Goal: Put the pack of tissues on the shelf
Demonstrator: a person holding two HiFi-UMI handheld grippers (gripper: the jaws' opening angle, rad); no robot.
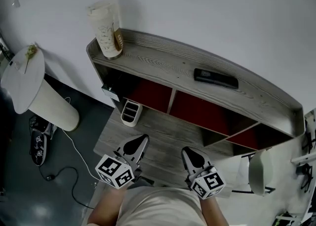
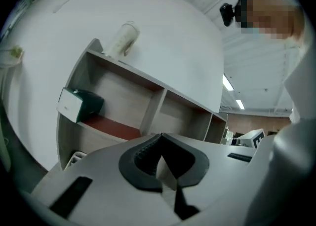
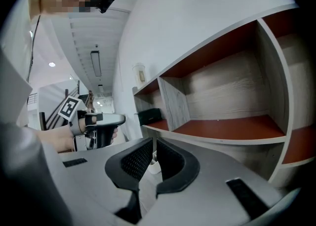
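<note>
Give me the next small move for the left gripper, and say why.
Probably nothing more than drawing it back to rest. The tissues appear to lie already in the left compartment of the shelf. The left gripper is shut with nothing between its fingers and is held clear of the shelf, so no grasp looks called for.

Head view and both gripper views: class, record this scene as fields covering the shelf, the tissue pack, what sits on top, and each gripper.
shelf: grey wood-grain shelf unit with red-lined compartments
tissue pack: dark green and white tissue pack, inside the leftmost compartment
on top: tall pale cup at the left end; flat black device further right
left gripper: jaws together, nothing held
right gripper: jaws together, nothing held
</note>
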